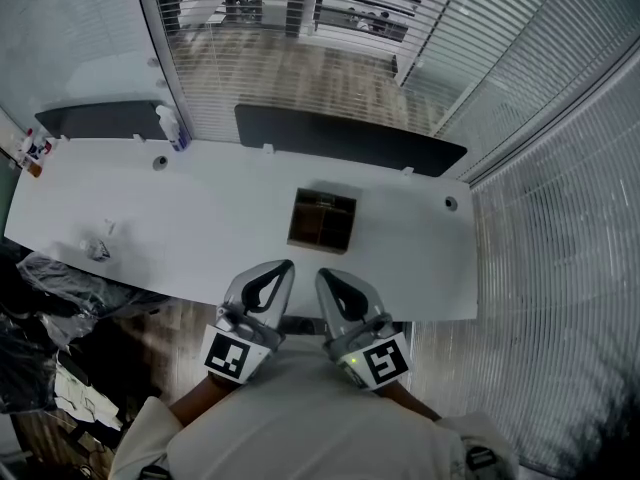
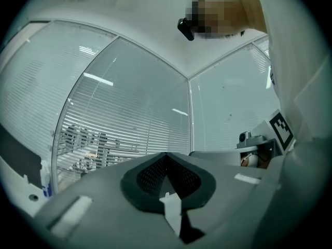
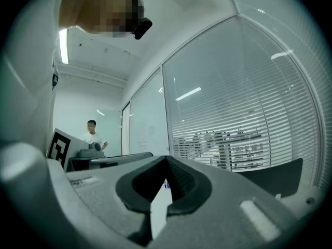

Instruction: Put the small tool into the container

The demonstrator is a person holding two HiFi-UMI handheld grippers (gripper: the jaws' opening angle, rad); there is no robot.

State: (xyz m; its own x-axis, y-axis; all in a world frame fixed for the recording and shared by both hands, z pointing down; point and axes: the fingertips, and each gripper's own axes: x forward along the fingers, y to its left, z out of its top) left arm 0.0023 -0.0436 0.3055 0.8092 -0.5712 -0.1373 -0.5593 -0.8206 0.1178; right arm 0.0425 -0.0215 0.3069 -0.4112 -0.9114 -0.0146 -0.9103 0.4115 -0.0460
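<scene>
Left tongs [image 1: 286, 265], right tongs [image 1: 323, 274]: both shut, empty, side by side at near edge of desk [image 1: 220, 228].
Container [image 1: 322, 220]: 12 o'clock of tongs, near.
Small tool, presumed pale speck [image 1: 97, 251]: 9 o'clock, well apart; long axis unreadable.
Left tongs nearer.

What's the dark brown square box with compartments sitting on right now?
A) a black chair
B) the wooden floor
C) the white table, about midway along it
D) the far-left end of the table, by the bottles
C: in the head view the dark brown square box rests on the white table, roughly midway along its length.
</scene>
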